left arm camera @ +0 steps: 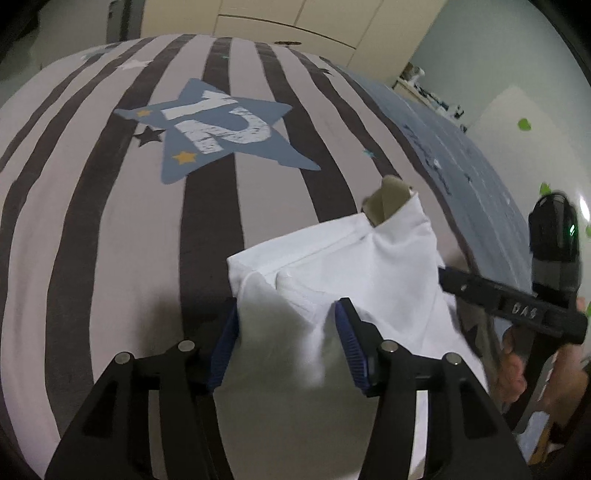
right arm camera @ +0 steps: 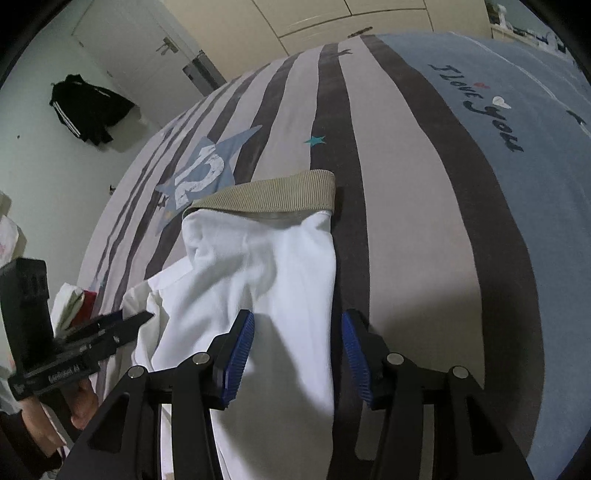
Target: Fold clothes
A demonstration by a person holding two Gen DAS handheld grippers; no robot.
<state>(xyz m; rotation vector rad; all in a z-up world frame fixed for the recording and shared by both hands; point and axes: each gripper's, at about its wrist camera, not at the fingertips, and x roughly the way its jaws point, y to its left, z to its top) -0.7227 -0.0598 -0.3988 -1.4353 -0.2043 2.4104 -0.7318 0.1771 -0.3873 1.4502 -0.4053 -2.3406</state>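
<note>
A bed [left arm camera: 110, 229] with a cover of grey and dark stripes fills both views; cupboard doors [left arm camera: 295, 14] stand behind its far edge. A blue star print [left arm camera: 218, 129] marked with a number lies on the cover toward the far edge.

A white garment [left arm camera: 332, 266] lies on the cover at the near edge, with a ribbed beige band [right arm camera: 266, 192] at its far end.

Left gripper [left arm camera: 288, 339]: the jaws stand partly open. White cloth bunches between the blue pads [left arm camera: 349, 343] and touches the left-hand pad; whether the pads press on it cannot be told.

Right gripper [right arm camera: 295, 354]: the jaws stand partly open. The garment's right-hand edge runs between the pads [right arm camera: 240, 354]; the left-hand pad lies against the cloth, the right-hand pad stands clear over a dark stripe.

The left wrist view shows the beige band only as a small folded tip beyond the white cloth, and the right gripper's body and the hand [left arm camera: 513, 365] holding it at the right border. The right wrist view shows the band laid flat across its full width, blue bedding with dark lettering [right arm camera: 480, 107] toward the right edge of the bed, a door [right arm camera: 147, 48] and a black jacket [right arm camera: 88, 107] hanging on the wall.
</note>
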